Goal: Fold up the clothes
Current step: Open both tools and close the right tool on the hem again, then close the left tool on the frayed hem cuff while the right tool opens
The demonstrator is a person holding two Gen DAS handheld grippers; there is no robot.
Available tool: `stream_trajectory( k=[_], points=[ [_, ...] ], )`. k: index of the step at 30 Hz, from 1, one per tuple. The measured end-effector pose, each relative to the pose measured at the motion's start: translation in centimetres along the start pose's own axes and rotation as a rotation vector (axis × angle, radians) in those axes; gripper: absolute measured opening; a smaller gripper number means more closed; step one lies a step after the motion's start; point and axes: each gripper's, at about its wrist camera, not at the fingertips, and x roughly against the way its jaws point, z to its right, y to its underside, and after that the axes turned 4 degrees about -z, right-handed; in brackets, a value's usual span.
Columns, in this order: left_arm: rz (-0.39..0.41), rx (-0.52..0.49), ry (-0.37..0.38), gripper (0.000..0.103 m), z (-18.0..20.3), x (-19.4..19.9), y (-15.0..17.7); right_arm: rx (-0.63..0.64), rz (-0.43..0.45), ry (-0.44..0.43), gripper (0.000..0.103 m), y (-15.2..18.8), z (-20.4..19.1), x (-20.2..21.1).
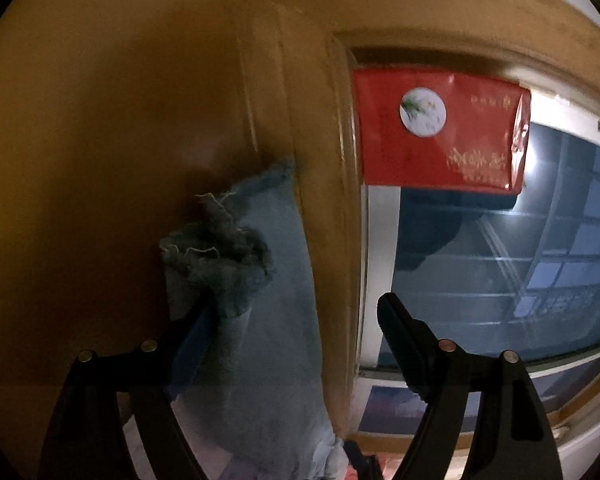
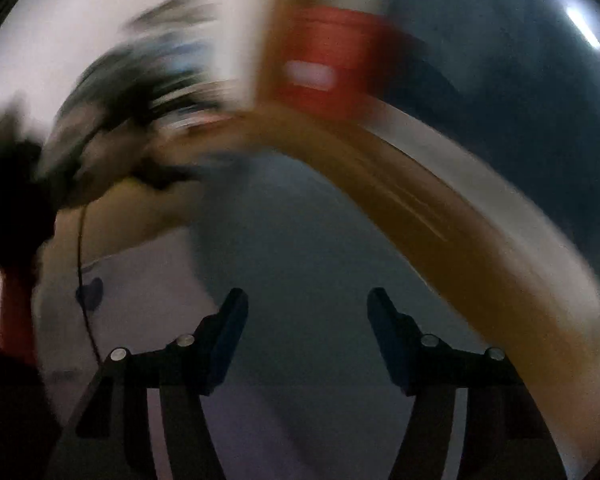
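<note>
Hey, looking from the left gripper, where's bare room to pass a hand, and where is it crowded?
Bare room: the wide brown wooden panel left of the frayed blue cloth. Crowded: the cloth hangs between the left gripper fingers, draped against one finger, and the red box blocks the window frame to the right. The right wrist view is too blurred to judge.

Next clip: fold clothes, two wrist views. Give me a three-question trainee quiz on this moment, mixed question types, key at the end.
1. True or false: the left tongs are clamped shut on the blue cloth.
2. Which colour is the box by the window? A green, B red, C white.
3. Fill in: in the left wrist view, the cloth's frayed edge drapes over the ____ finger.

Key
1. False: the tongs are wide open and the cloth hangs over one finger only.
2. B.
3. Left; the right finger is bare.
</note>
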Motion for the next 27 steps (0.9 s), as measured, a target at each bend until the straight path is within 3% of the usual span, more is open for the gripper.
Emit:
stream_trajectory(
  k=[3,5,6,11,14,18,24,27],
  points=[
    [-0.002,-0.039,-0.010,0.082,1.8,0.1,-1.0,0.171,-0.002,0.053,0.060,-4.3,-6.0,-7.0],
    [0.022,-0.081,-0.026,0.082,2.8,1.5,-1.3,0.154,-0.039,0.103,0.026,-5.8,-7.1,-10.8],
    [0.035,-0.103,-0.036,0.082,3.3,2.2,-1.4,0.123,-0.060,0.110,0.002,-6.2,-6.8,-11.7],
    [0.151,-0.136,-0.119,0.082,2.7,7.2,-0.2,-0.164,-0.138,-0.014,0.002,-8.0,-0.8,-12.8],
    [0.150,-0.097,-0.127,0.082,0.6,6.9,1.4,-0.281,-0.136,-0.118,0.002,-9.0,2.4,-12.1],
    [0.061,-0.046,-0.127,0.082,-2.2,3.3,2.5,-0.311,-0.131,-0.185,0.002,-9.3,3.3,-11.7],
    [0.033,-0.020,-0.119,0.080,-2.5,0.6,2.5,-0.290,-0.133,-0.259,0.002,-8.4,1.7,-11.8],
    [0.041,0.023,-0.110,0.067,-2.9,0.2,2.5,-0.256,-0.129,-0.281,0.002,-8.1,0.7,-11.7]
  ],
)
